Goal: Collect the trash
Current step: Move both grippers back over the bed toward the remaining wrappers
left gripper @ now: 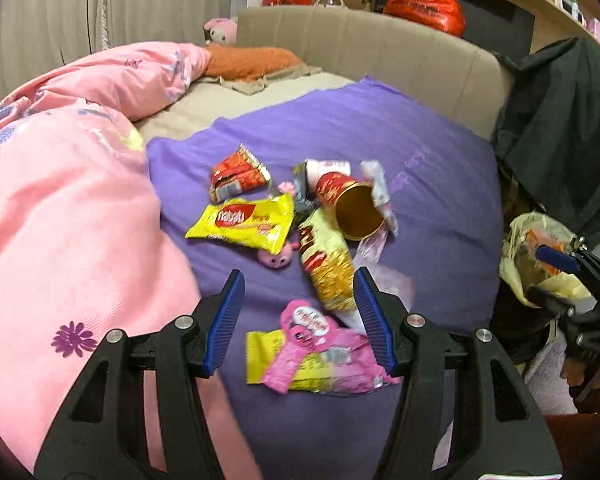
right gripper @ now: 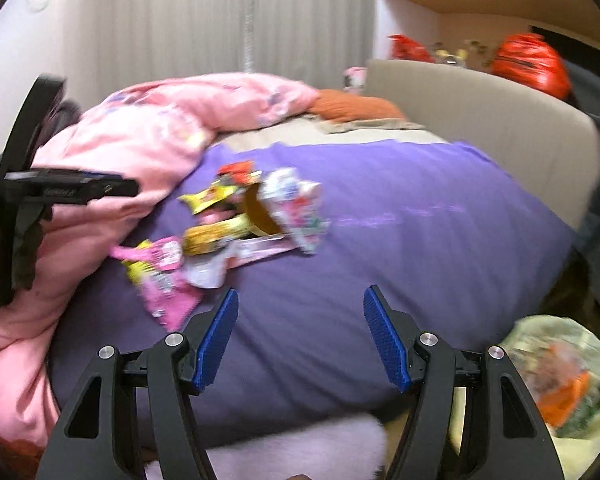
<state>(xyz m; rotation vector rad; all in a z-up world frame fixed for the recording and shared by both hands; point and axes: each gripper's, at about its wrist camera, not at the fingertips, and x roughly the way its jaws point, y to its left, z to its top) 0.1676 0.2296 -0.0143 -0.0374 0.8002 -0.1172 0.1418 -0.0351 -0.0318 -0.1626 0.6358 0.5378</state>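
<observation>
Presently, both claws are hovering over a bed covered by a purple fabric sheet (left gripper: 440,184), and both are standing released with nothing between their blue ribbed pads.

The left claw (left gripper: 300,316) is pointing down at a cluster of snack litter lying on the sheet. A pink-and-yellow crumpled foil wrapper (left gripper: 320,356) is lying nearest, showing between the pads without touching them. A gold-and-cream crinkled snack bag (left gripper: 328,268) is lying just beyond, its lower end beside the right-hand pad. A red paper cup with a gold lining (left gripper: 352,208) is lying on its side, mouth toward the camera. A yellow glossy wafer packet with a red logo (left gripper: 244,222) and a red torn foil wrapper (left gripper: 236,176) are lying further left. A small pink toy figure (left gripper: 274,258) is resting among them.

The right claw (right gripper: 300,336) is hanging over bare purple sheet, well apart from the litter, which appears blurred at upper left in its view. A pale yellow plastic bag holding rubbish (right gripper: 564,380) is sitting open off the bed's right edge.

A pink floral quilt (left gripper: 72,200) is bunching along the left side of the bed, and an orange fuzzy pillow (left gripper: 252,60) is lying near the beige padded headboard (left gripper: 380,48).
</observation>
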